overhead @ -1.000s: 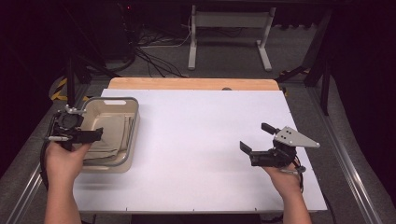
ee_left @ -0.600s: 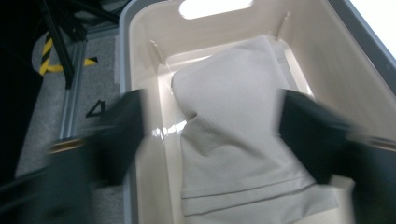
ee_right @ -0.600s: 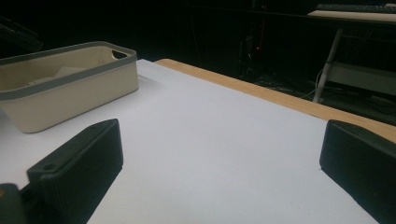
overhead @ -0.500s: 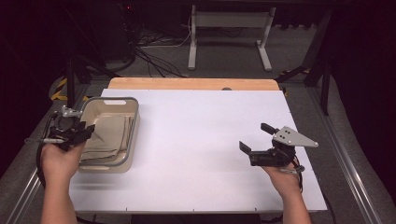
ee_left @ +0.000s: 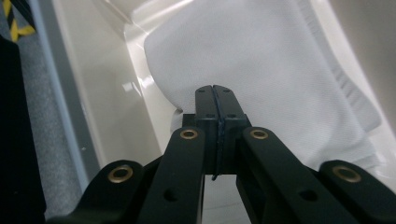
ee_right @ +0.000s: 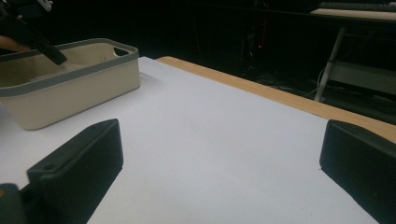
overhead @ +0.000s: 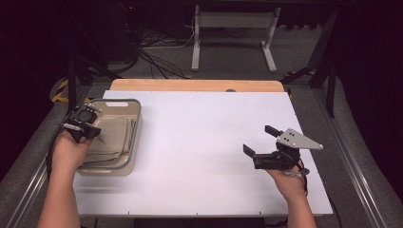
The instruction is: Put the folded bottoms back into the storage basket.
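Left tongs [ee_left: 215, 100] have just been closing and now pinch the folded white cloth [ee_left: 261, 60] lying inside the beige basin [overhead: 134, 124]; right tongs [overhead: 259, 141] hover wide open, empty, above the counter [overhead: 199, 142].

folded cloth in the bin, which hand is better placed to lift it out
Left. The left gripper is inside the bin, jaws just closed at the folded cloth; the right gripper hangs open across the table.

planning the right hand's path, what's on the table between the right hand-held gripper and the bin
Nothing: the high view shows bare white table between the right hand-held gripper and the bin.
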`<state>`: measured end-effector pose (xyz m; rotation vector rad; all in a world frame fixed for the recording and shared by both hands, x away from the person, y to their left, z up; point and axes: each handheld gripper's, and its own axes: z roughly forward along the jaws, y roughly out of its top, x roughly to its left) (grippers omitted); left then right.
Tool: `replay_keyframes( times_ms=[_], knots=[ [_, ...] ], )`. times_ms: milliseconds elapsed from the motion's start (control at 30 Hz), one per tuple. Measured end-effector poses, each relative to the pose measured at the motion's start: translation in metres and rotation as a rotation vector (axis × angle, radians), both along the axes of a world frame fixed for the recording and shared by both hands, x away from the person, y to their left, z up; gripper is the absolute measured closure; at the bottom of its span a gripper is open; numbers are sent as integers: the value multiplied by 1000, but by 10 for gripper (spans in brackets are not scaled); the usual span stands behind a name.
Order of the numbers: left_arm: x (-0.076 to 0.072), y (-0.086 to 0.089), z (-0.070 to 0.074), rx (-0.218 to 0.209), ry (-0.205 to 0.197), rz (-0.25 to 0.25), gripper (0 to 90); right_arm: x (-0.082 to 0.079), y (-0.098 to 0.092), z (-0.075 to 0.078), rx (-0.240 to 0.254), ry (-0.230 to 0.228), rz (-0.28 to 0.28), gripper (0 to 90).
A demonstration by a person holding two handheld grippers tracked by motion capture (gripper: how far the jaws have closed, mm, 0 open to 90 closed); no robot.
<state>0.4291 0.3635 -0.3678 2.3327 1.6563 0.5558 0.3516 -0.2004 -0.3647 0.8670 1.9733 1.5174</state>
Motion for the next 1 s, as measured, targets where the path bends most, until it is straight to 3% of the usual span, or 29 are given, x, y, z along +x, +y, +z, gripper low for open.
replay_keyframes(
  times_ms=[567,900,1000],
  knots=[
    [29,-2,-30,66,137,10,897,0,-1,1,2,1,-1,2],
    [33,0,-32,40,144,27,898,0,-2,1,7,-1,2,3],
    [29,1,-26,45,107,28,897,0,-1,2,6,1,1,3]
  ],
)
